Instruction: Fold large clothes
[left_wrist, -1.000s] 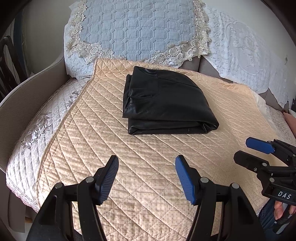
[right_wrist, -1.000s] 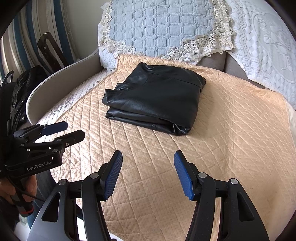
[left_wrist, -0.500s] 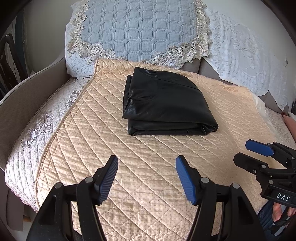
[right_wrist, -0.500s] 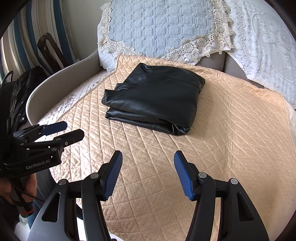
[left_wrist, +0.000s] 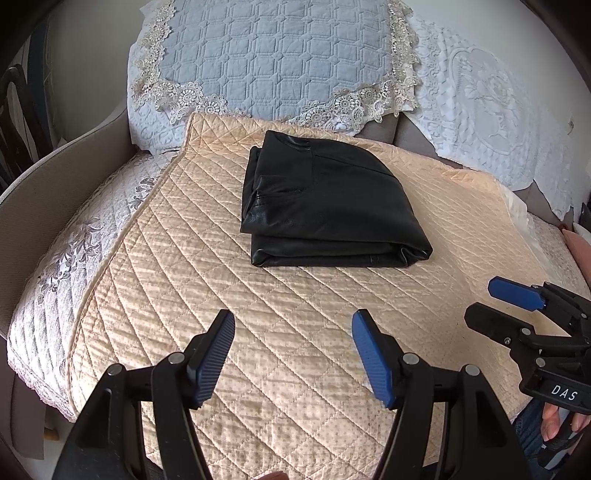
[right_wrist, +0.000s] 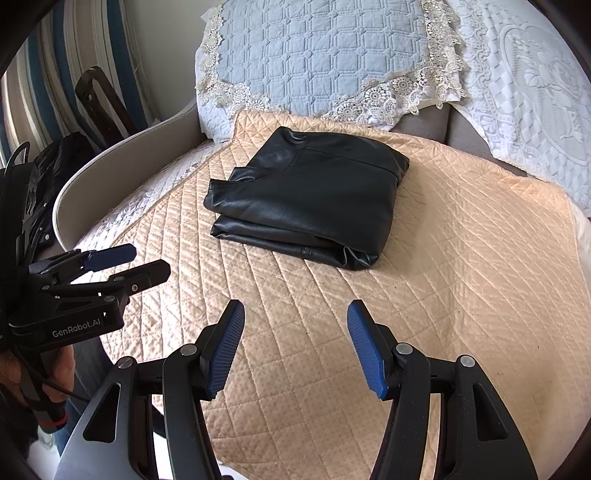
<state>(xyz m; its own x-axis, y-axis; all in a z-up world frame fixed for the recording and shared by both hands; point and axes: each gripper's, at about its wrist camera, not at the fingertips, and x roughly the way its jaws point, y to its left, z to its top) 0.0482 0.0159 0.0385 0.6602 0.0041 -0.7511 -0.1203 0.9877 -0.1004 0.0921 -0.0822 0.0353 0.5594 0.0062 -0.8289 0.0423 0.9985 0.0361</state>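
A black leather-look garment (left_wrist: 325, 203) (right_wrist: 310, 199) lies folded into a thick rectangle on a peach quilted cover (left_wrist: 295, 332) (right_wrist: 461, 277) over a sofa seat. My left gripper (left_wrist: 293, 354) hovers open above the cover's near part, well short of the garment, with nothing between its blue pads. My right gripper (right_wrist: 295, 347) also stands open and empty, near the front. Each gripper appears in the other's view: the right gripper (left_wrist: 495, 302) at the right edge, the left gripper (right_wrist: 144, 264) at the left edge, both held by a hand.
A light-blue quilted cushion (left_wrist: 280, 55) with lace trim leans against the sofa back behind the garment. White lace covers (left_wrist: 491, 110) drape the back at right. A curved beige armrest (right_wrist: 122, 162) bounds the left side. Dark chair frames (right_wrist: 99, 107) stand beyond it.
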